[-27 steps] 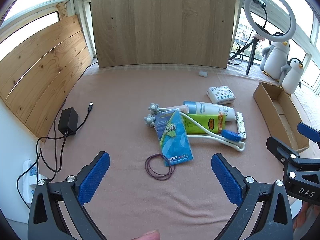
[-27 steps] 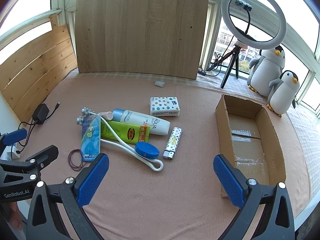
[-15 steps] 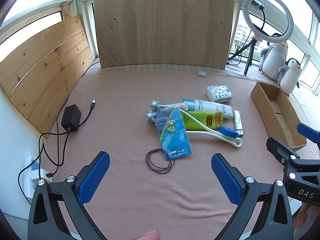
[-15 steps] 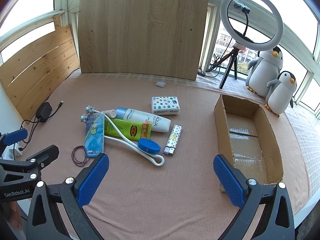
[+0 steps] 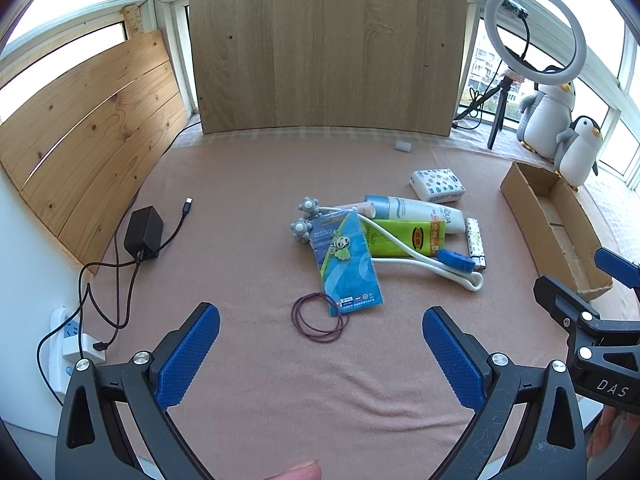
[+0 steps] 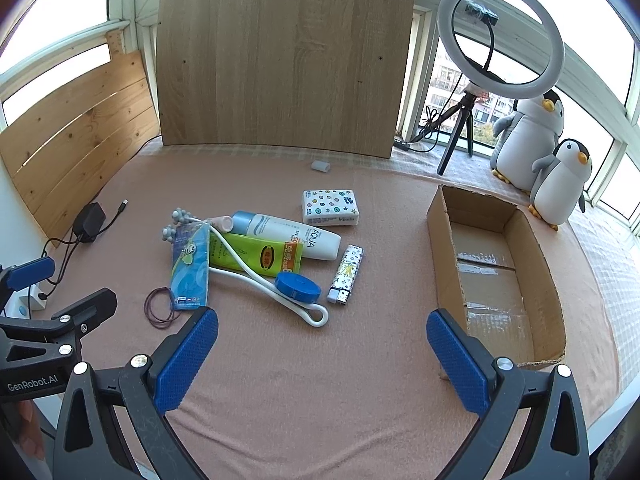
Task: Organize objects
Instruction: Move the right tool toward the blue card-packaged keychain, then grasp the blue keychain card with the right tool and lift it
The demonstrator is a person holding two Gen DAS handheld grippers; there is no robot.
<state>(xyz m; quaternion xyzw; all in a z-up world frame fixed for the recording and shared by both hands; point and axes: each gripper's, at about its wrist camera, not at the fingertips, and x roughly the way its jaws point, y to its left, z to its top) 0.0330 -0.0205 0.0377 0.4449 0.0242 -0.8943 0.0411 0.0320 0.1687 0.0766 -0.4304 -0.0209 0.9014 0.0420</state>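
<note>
Pink cloth (image 6: pixel 320 380), pile (image 6: pixel 256 256) untouched at 10 o'clock, box (image 6: pixel 532 240) at 2 bare. Left gripper (image 5: pixel 320 350), right gripper (image 6: pixel 322 350) both wide, holding nothing. Everything left.

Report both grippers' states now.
Left gripper: open, holding nothing.
Right gripper: open, holding nothing.

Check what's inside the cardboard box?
Nothing from the pile. The cardboard box shows only its bare floor with clear tape strips across the flap seam. The near inside corner behind its front wall is hidden from the right wrist view.
</note>
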